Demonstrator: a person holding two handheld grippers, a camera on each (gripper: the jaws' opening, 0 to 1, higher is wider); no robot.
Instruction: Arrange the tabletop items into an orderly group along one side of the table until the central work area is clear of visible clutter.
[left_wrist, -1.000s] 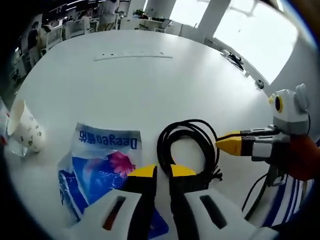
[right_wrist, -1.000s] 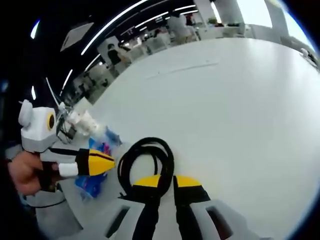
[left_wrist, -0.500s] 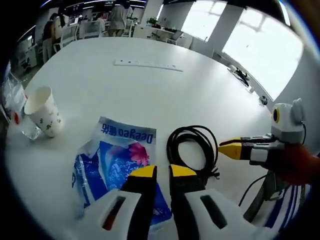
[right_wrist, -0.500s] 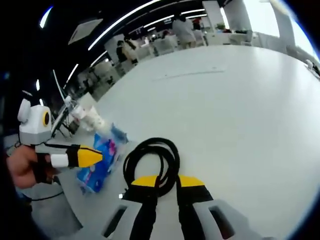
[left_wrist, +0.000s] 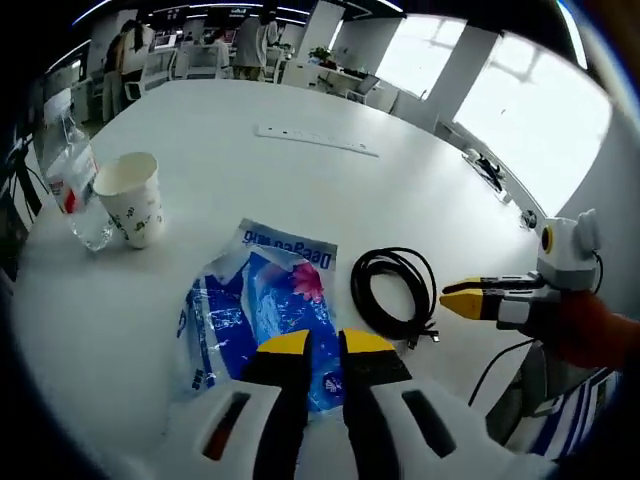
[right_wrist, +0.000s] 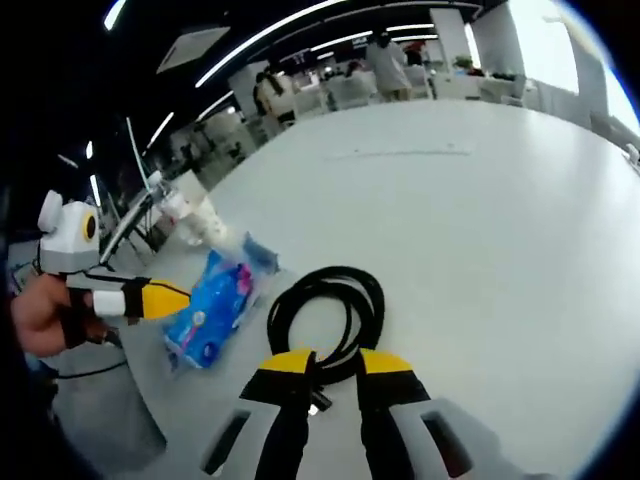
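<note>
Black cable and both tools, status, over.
Left tool and right tool open, empty. Black cable coiled on table, untouched, beside blue packet. Paper cup and bottle off to the side.

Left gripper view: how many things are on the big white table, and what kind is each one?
Paper cup: 1
Plastic bottle: 1
Blue packet: 1
Coiled black cable: 1
Long white strip, far across the table: 1
Total: 5

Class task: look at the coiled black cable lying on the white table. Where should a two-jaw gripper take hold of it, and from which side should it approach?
Probably best to grip the coiled black cable at its near arc, where the strands bunch beside the plug ends, coming from above with the right gripper. The coil lies flat on the table, so one jaw can drop inside the loop and one outside.
</note>
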